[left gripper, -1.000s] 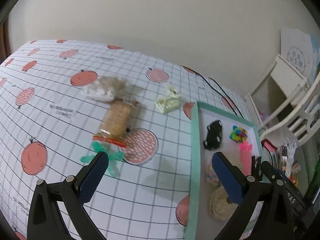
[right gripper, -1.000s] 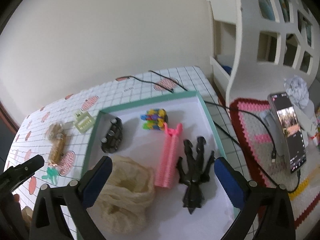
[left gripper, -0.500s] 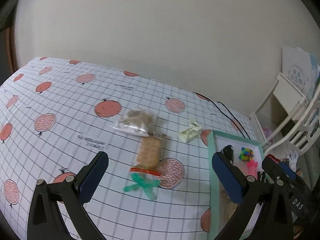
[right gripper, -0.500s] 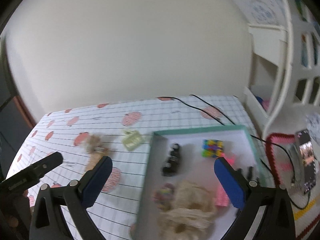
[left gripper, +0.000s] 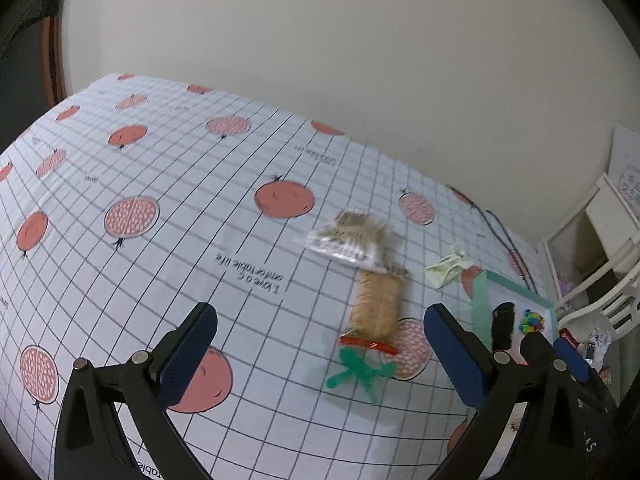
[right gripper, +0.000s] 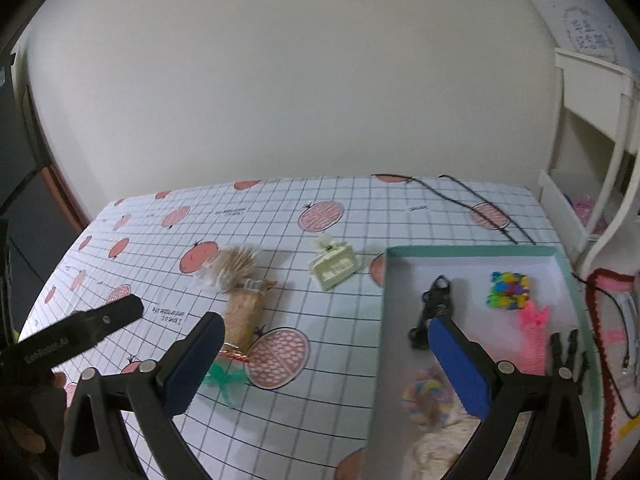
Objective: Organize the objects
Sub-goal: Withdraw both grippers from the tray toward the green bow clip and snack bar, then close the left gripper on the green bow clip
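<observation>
Sorted, lying in the teal-rimmed white tray (right gripper: 472,251) at right: black toy car (right gripper: 430,312), multicoloured block (right gripper: 509,290), pink comb (right gripper: 533,338). Remaining, lying left on the tablecloth: tan biscuit packet (right gripper: 244,314), clear snack bag (right gripper: 232,268), cream hair clip (right gripper: 333,266). Left gripper (left gripper: 320,354) and right gripper (right gripper: 320,358) are hovering wide, empty.

We held both grippers above the table, empty. Left gripper (left gripper: 320,354) had its jaws spread wide, blue pads (left gripper: 188,354) facing inward. Right gripper (right gripper: 322,364) was likewise spread wide, nothing between its pads (right gripper: 458,364), tilted slightly downward.

Your left gripper (left gripper: 320,354) and right gripper (right gripper: 322,364): black frames, blue textured pads (left gripper: 188,354), silver screws; white lettering marks one arm.
</observation>
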Available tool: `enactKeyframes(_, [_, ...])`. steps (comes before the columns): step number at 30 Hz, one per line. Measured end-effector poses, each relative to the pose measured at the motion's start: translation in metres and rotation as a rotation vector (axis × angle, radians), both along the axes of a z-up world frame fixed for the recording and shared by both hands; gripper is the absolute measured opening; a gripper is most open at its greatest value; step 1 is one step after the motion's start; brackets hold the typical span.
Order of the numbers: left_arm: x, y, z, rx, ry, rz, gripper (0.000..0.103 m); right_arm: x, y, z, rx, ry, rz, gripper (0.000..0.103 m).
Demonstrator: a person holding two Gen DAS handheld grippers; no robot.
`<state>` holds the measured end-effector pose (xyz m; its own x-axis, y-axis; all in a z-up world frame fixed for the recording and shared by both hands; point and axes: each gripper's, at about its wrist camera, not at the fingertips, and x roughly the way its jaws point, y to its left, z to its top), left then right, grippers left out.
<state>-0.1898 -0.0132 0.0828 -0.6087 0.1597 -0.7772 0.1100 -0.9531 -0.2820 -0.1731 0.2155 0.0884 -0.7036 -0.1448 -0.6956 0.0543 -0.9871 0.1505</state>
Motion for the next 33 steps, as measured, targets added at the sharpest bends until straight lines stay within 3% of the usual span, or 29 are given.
enactKeyframes(5, [-0.003, -0.004, -0.014, 0.019, -0.051, -0.005, 0.103, -0.007, -0.009, -0.007, -0.002, -0.008, -0.015, 0.103])
enactKeyframes(11, [-0.005, 0.019, -0.033, -0.081, -0.092, -0.088, 0.103, -0.014, -0.005, -0.016, -0.007, -0.038, -0.047, 0.103])
enactKeyframes(23, [-0.009, 0.058, -0.058, -0.169, -0.123, -0.189, 0.103, -0.029, -0.013, -0.022, 0.019, -0.054, -0.028, 0.103])
enactKeyframes(33, [-0.016, 0.072, -0.07, -0.167, -0.143, -0.219, 0.095, -0.04, -0.013, -0.034, 0.008, -0.082, -0.026, 0.103])
